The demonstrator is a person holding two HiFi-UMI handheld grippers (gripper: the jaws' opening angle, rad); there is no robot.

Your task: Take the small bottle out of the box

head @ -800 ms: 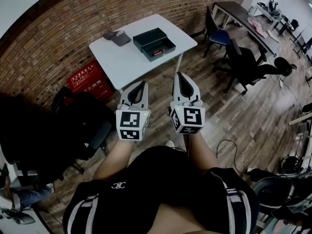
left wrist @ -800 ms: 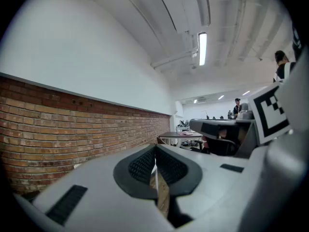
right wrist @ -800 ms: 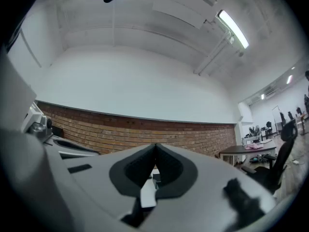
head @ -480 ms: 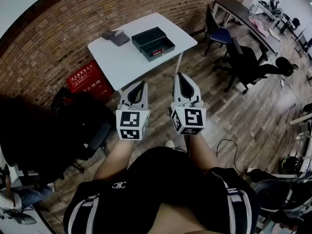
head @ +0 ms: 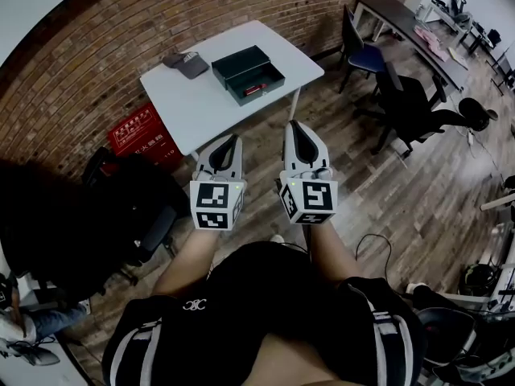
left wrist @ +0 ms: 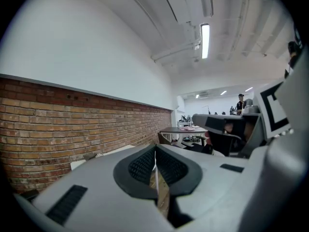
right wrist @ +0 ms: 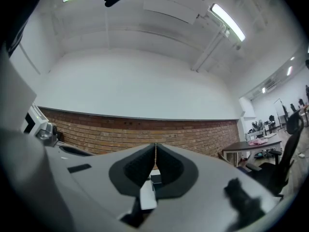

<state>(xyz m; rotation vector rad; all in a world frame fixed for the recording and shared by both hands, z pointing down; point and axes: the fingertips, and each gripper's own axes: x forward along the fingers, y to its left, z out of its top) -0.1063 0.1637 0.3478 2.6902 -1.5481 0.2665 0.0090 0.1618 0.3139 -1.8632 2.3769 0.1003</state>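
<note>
Both grippers shut and empty, well short of the surface

Here's the left gripper (head: 232, 139) and the right gripper (head: 294, 126), side by side in the air over the wooden floor (head: 386, 183). Each has its jaws pressed together with nothing between them, and both are well apart from the white surface (head: 201, 107). The dark box (head: 236, 59) sits open near the surface's edge that faces the person, toward the right-hand corner. The small bottle (head: 252, 89) shows as a red speck lying inside it. A dark pouch (head: 185, 63) rests by the far edge, toward the left corner, and the left half of the surface lies bare. A red crate (head: 145, 131) stands on the floor by the left edge, with a black office chair (head: 410, 107) off past the right corner. Between grippers and surface there's open floor.
</note>
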